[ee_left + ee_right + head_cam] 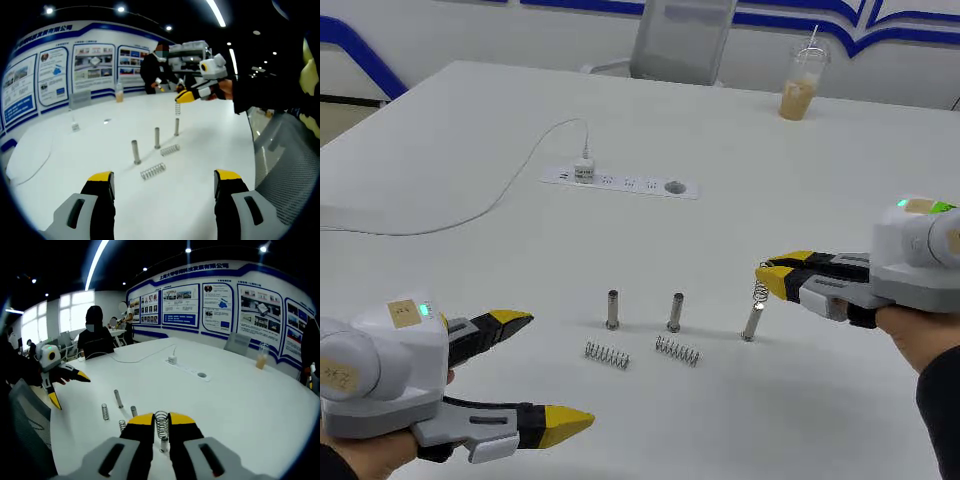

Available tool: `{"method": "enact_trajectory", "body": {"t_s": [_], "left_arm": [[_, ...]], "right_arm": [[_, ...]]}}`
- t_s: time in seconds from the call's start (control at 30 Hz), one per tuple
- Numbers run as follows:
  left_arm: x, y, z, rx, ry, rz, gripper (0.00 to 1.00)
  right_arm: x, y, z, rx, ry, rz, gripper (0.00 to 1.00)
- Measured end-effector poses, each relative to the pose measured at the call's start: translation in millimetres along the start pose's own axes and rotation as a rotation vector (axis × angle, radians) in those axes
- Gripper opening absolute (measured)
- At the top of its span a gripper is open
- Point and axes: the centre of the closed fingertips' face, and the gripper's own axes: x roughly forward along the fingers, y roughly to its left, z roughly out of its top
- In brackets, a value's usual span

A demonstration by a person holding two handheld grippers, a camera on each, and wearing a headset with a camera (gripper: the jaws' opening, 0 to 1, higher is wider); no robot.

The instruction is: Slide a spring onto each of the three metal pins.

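The right gripper (767, 278) is clamping a spring (760, 292) at the top of the leaning pin (751, 322), nearer the person than the power strip (620, 184) (and off to its right). The upright pins (612, 309) and loose springs (607, 354) are sitting directly in front of the strip; the left gripper (557, 368) is hovering farther from it, jaws spread wide.

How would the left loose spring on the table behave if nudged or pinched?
The spring lies on its side on the smooth table, so it would probably roll when nudged. Its thin open coils look light and would likely flex or squash under a firm pinch.
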Motion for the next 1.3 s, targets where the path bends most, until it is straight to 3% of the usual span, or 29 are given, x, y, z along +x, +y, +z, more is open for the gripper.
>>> {"method": "enact_trajectory", "body": {"t_s": [0.77,1.3], "left_arm": [[1.4,0.3,-3.7,-0.007,0.006,0.002,0.83],[2.3,1.3,-6.6,-0.009,0.011,0.001,0.83]], "right_arm": [[6.4,-6.7,-18.4,0.069,-0.006,-0.013,0.12],[18.0,-8.7,-43.8,0.074,0.021,-0.016,0.12]]}}
